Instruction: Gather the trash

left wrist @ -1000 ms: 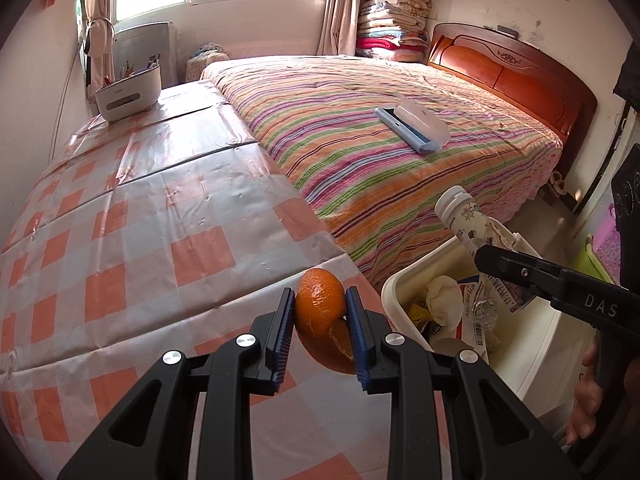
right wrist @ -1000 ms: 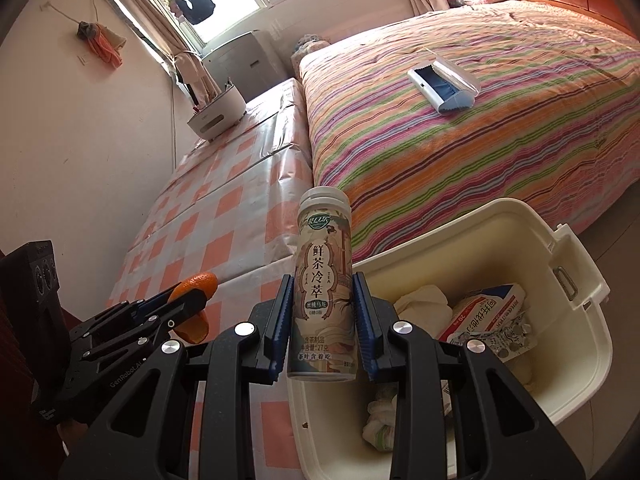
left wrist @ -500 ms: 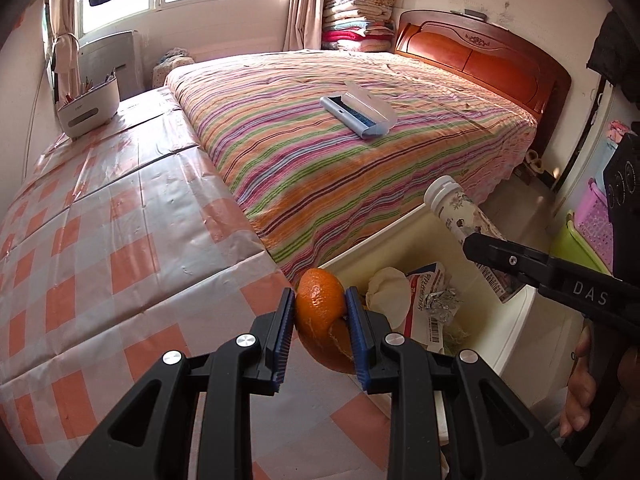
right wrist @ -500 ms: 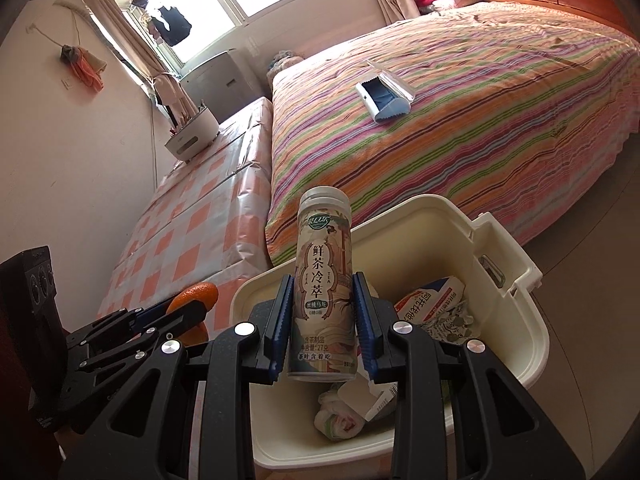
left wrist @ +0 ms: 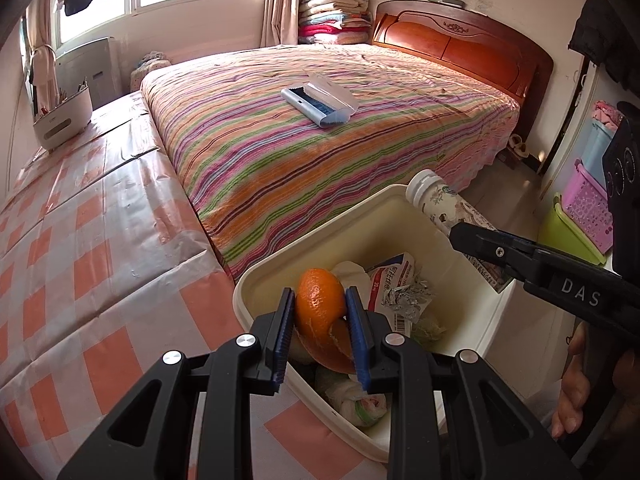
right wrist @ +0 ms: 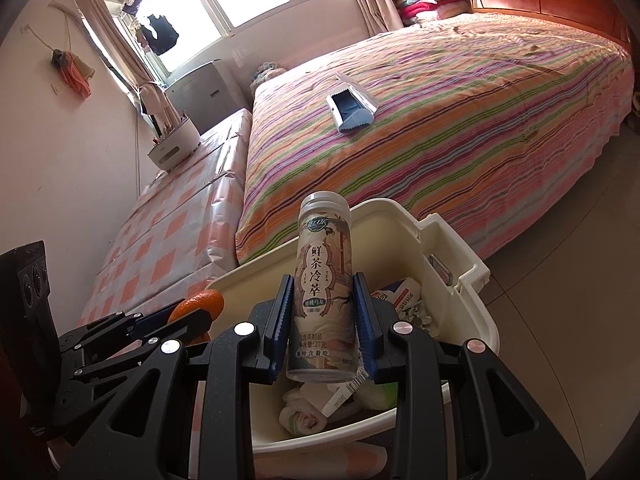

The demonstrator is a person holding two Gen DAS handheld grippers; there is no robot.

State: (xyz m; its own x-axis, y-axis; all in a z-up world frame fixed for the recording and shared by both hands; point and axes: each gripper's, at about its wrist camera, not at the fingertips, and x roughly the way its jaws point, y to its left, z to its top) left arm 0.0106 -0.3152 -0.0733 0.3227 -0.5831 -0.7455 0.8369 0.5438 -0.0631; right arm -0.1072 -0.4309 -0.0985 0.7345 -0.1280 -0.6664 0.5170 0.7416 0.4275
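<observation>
Step in hand, as I read it: drop 2 pieces of trash into the cream rectangular plastic bin (left wrist: 404, 216). To do it well, get each load fully inside the bin rim before letting go, release 1 at a time so the grippers don't knock each other, and let go low so nothing bounces out.

Left gripper (left wrist: 320, 336) is pinching the orange peel curl (left wrist: 320, 308) between its blue pads; the peel is held over the bin's near-left rim, only partly over the opening. Judgement: push it a bit further toward the bin's middle, or the dangling lower strip could land on the rim or on the orange-and-white checked plastic-covered counter (left wrist: 100, 260) just left of the bin.

Right gripper (right wrist: 322, 320) is clamped on the white-capped tea bottle with printed paper label (right wrist: 322, 284), cap pointing away, tilted. The bottle hangs over the bin's near half, above the wadded tissues (right wrist: 304, 412). The bottle is hard and could roll, so a low release beats a toss.

Inside the bin, toward its far-right corner: a crumpled red-and-white foil wrapper (left wrist: 396, 288). The bin looks roomy enough for both.

Beyond the bin: a striped multicolour bed (left wrist: 320, 140), touching the bin's far side or just behind it, cannot tell which.
</observation>
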